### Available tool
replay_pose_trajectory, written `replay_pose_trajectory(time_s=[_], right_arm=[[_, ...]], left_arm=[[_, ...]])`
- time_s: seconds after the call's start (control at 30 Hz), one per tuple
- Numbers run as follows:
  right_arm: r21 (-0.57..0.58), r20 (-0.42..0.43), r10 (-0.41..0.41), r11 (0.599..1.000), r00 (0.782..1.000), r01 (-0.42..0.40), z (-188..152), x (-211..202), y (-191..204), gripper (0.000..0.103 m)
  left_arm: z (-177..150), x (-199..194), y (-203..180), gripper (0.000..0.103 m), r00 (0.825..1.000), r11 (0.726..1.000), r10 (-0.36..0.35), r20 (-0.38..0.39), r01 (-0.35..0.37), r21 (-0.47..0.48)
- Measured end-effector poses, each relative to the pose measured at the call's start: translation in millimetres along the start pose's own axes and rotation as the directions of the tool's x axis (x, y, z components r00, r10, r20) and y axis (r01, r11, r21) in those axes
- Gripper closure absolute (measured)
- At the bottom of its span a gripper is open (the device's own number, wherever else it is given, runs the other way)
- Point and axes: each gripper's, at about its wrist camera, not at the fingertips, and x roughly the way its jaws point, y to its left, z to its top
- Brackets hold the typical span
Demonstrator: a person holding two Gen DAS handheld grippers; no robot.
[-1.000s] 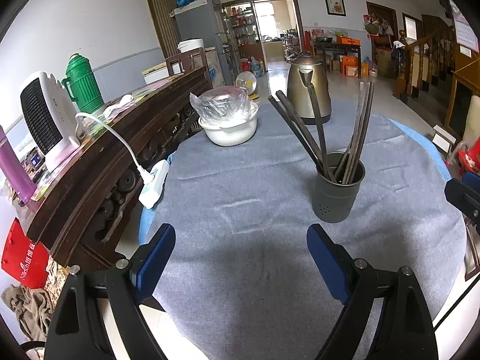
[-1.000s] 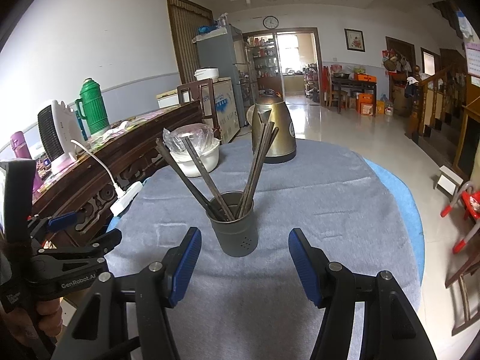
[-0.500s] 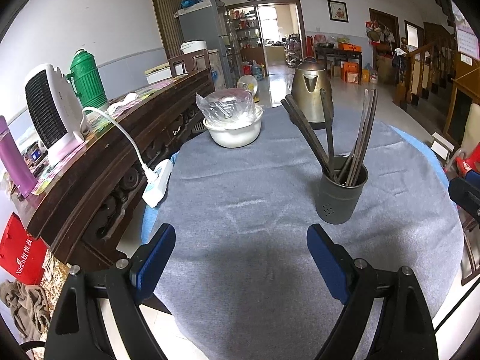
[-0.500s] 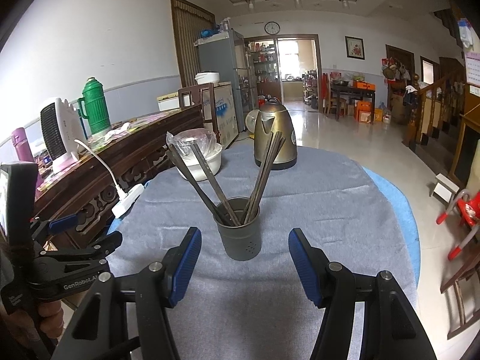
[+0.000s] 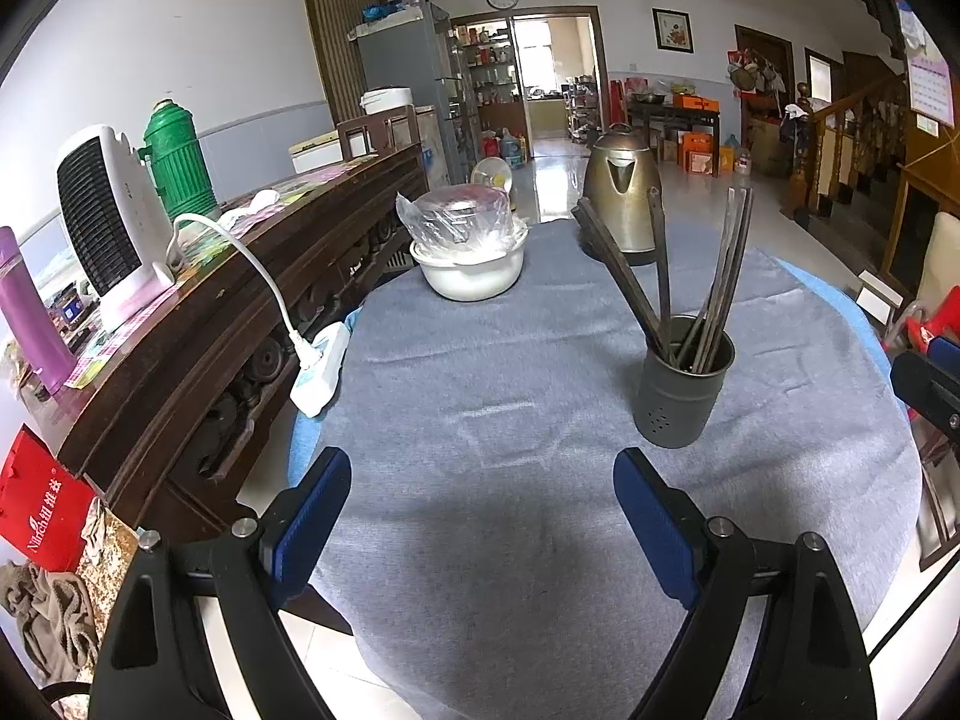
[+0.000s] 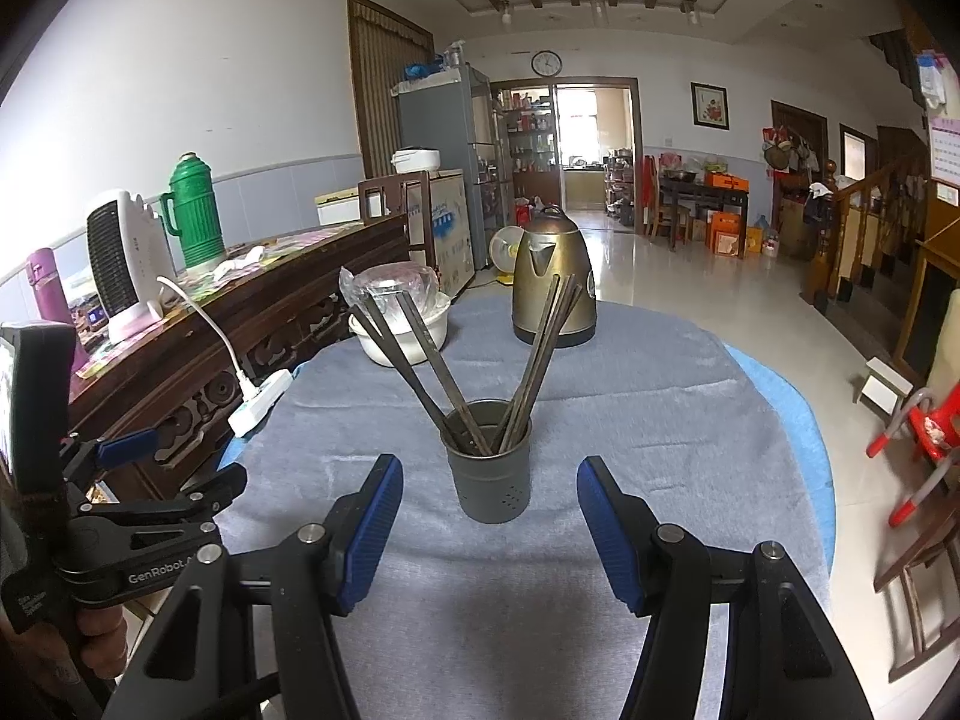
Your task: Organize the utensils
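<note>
Just beyond the spread right tongs (image 6: pixel 489 531) stands the utensil holder (image 6: pixel 493 483).

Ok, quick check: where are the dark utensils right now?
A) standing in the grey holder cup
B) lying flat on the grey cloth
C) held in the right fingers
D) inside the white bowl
A: the utensils stand leaning inside the grey holder cup on the table, while the right gripper is open and empty just short of it.
</note>
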Motion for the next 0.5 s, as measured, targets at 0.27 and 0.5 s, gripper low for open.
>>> replay_pose_trajectory(time_s=[0.27, 0.5], right_arm=[[0.001, -0.002, 0.009, 1.0, 1.0, -0.009, 1.5, 2.6, 2.9, 0.038], [0.012, -0.005, 0.018, 1.0, 1.0, -0.018, 1.8, 7.3, -1.6, 0.038]], left_arm=[[0.7, 2.3, 2.3, 0.014, 1.0, 1.0, 0.005, -0.003, -0.005, -0.007], [2.5, 5.2, 1.2, 0.014, 1.0, 1.0, 0.011, -0.01, -0.011, -0.006]])
